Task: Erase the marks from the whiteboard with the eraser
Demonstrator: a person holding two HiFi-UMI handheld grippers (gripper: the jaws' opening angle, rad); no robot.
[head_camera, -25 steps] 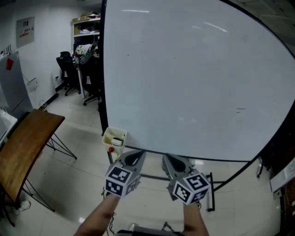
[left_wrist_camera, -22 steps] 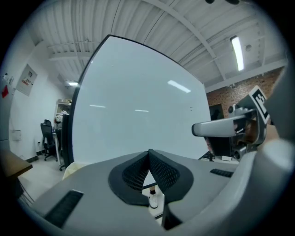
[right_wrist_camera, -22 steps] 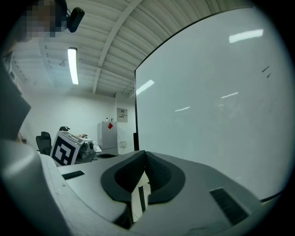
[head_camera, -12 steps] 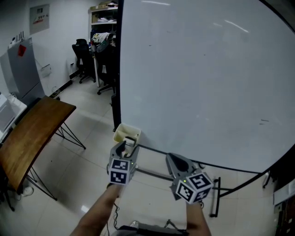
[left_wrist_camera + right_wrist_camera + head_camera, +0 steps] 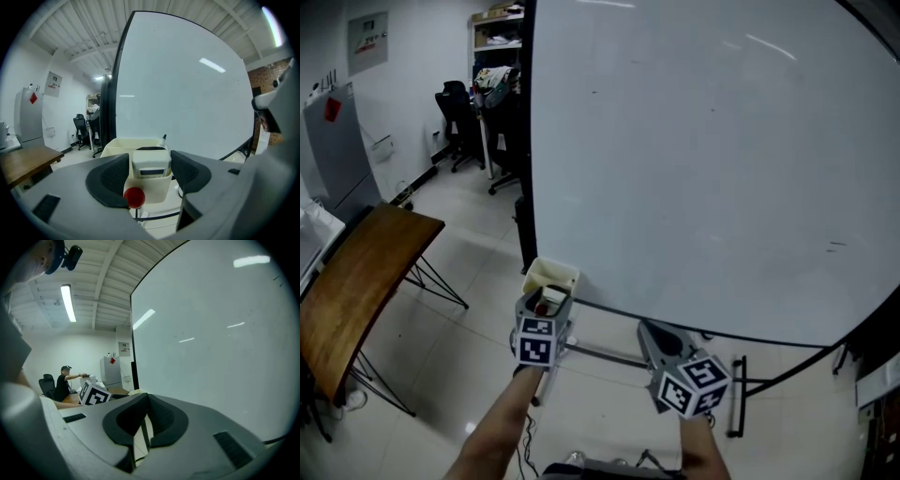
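Left gripper (image 5: 544,302) is at the cream tray (image 5: 553,274) hung by the lower left corner of the whiteboard (image 5: 722,169). Its jaws are opening, one on each side of the eraser (image 5: 151,163), and the pads aren't pressing on it. The eraser stands upright in the tray's front pocket, white body with a dark ribbed top. It has a dark label strip on its face, print too small to read. A red knob (image 5: 134,197) sits on the tray front just below it. Right gripper (image 5: 649,326) is lower and to the right, below the board's bottom edge, jaws together with nothing between them. Board is mostly clean: two short dark strokes (image 5: 836,247) near the right side, not legible as writing, plus a faint speck upper left. Black-and-white square markers on both cubes, left (image 5: 534,342) and right (image 5: 694,384). Wall poster (image 5: 367,34) at far left, text unreadable. Grey cabinet (image 5: 333,150) carries a red tag (image 5: 333,110), no print I can make out. Wooden table (image 5: 356,281) stands left of the board.
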